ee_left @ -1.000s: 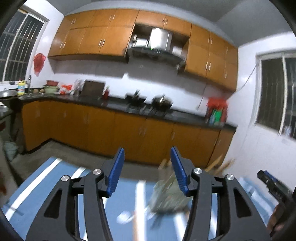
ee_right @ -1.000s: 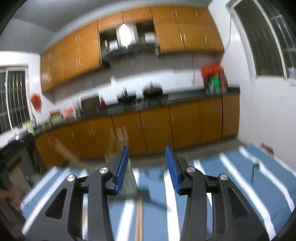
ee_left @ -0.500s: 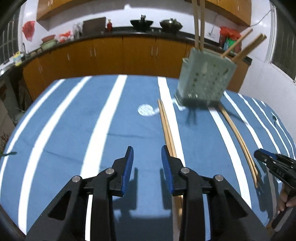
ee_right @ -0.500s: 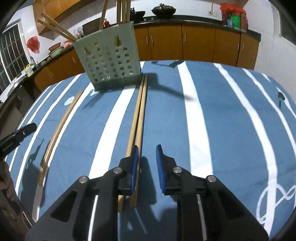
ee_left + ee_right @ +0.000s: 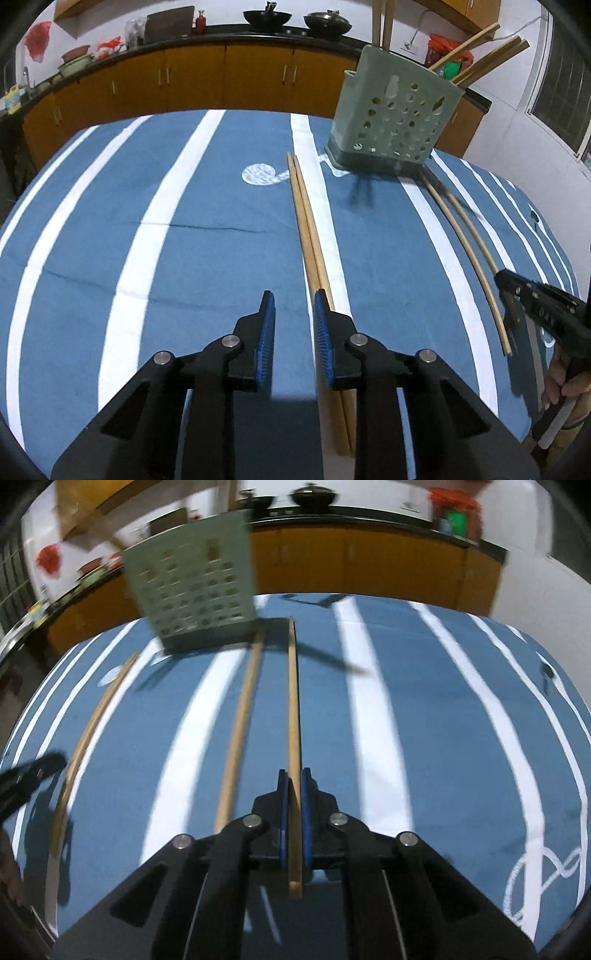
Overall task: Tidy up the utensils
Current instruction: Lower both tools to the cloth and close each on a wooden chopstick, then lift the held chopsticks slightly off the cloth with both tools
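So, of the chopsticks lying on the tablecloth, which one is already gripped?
The right-hand chopstick of the pair beside the holder: the right gripper fingers pinch it. Its partner lies free on the cloth.

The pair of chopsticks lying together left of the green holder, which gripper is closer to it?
Left. The left gripper sits right beside that pair, its right finger over it. The right gripper is off past the other side of the holder, shut on a single chopstick.

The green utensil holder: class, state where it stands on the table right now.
In the left wrist view the green utensil holder stands upright at the table's far edge, right of centre, between the far ends of two chopstick pairs.
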Demonstrator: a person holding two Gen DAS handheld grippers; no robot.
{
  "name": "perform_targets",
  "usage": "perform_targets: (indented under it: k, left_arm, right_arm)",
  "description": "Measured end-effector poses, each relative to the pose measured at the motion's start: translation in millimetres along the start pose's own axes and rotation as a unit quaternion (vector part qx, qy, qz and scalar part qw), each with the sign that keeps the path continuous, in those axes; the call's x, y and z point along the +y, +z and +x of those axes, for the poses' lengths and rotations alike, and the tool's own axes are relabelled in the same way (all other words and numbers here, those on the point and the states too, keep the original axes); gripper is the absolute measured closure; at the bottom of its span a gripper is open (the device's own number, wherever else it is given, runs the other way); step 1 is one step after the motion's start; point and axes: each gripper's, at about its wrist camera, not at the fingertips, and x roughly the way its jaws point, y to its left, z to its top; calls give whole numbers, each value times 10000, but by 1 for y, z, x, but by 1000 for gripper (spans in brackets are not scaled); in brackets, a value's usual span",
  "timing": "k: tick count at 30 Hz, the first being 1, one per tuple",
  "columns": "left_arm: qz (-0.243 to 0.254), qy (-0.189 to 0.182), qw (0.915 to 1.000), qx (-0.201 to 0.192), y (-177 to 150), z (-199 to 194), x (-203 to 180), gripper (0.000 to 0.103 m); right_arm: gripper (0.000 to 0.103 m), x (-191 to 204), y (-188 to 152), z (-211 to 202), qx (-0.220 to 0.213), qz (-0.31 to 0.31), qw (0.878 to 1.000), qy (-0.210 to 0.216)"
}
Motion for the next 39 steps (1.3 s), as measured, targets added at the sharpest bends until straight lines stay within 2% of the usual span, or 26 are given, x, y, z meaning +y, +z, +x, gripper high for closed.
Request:
perform_targets:
  k: [3,9,19,22,24,28,31,35,39]
  left_arm:
    - [37,-38,10000,21,-2,0,-1,82]
    - [99,-97,9999,48,-3,-1,-6,82]
    - [290,240,9992,95,-3,3,-10,86]
    - [306,228,9992,93,-2,4,-12,88]
    - [328,263,9991,83,0,7,-13,94]
    - [243,328,9991,68,9,12,-4,95]
    - [154,521,9985,41,19,18,9,95]
    - [-5,731,9973,-40,30,23,27,95]
    - [-205,677,9975,-76,33,24,37,95]
  right_arm:
    - [95,-16,0,-1,-7,239,9997,-83]
    - [95,-28,-1,-2,-14,323,9994,-126]
    - [94,-25,-3,-3,-51,123,9997,-194]
    - [91,-23,-4,-3,-56,102,9998,-155]
    - [92,-19,-3,-3,-47,39,9999,-106]
    - [94,-8,-2,-1,-24,-125,9999,32]
    - [95,-4,3,3,-62,-210,9997,-57]
    - [95,-13,16,9,-186,-8,9993,-325]
    - [94,-27,23,15,-230,177,9982,-517]
